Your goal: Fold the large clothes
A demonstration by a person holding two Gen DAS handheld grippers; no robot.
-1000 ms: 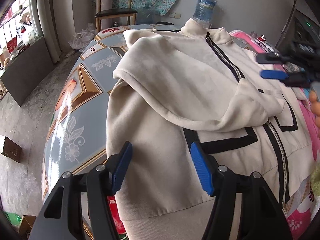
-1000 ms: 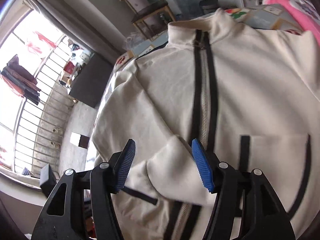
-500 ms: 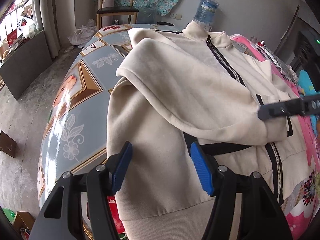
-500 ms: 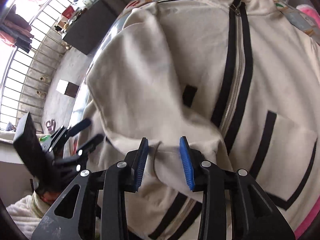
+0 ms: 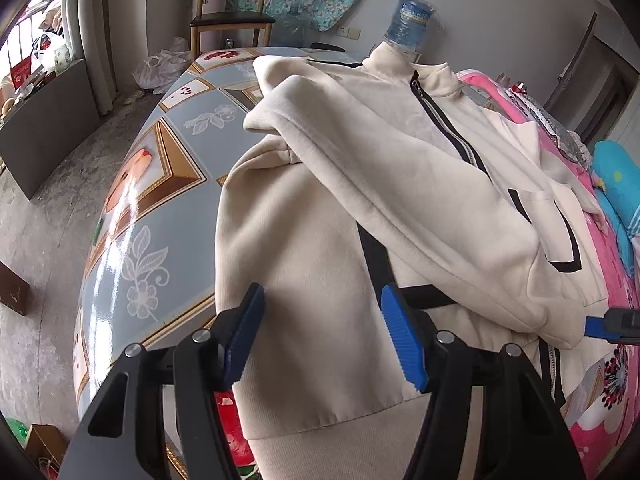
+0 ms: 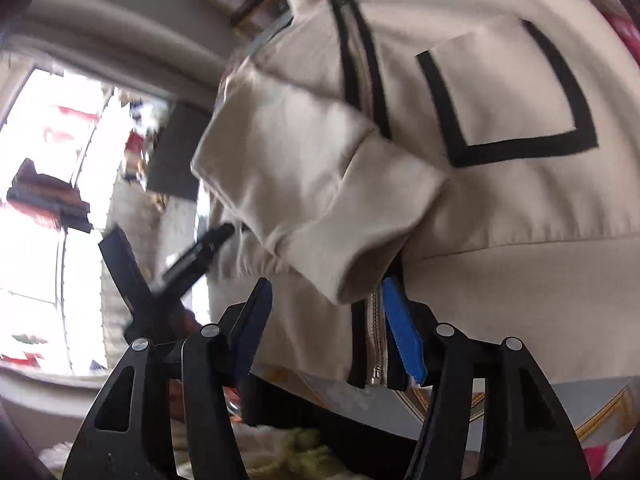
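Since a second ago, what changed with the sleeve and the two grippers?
The right gripper pinched the sleeve cuff, dragged it across the jacket front toward the hem, then its jaws opened again, releasing it; they now stand apart at the hem. The left gripper stayed open over the hem.

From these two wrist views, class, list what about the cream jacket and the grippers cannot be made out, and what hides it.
- Left wrist view: the right gripper is cut off by the frame edge; its jaws are unseen.
- Left wrist view: the folded sleeve covers part of the jacket front.
- Right wrist view: motion blur smears the left gripper and the window.
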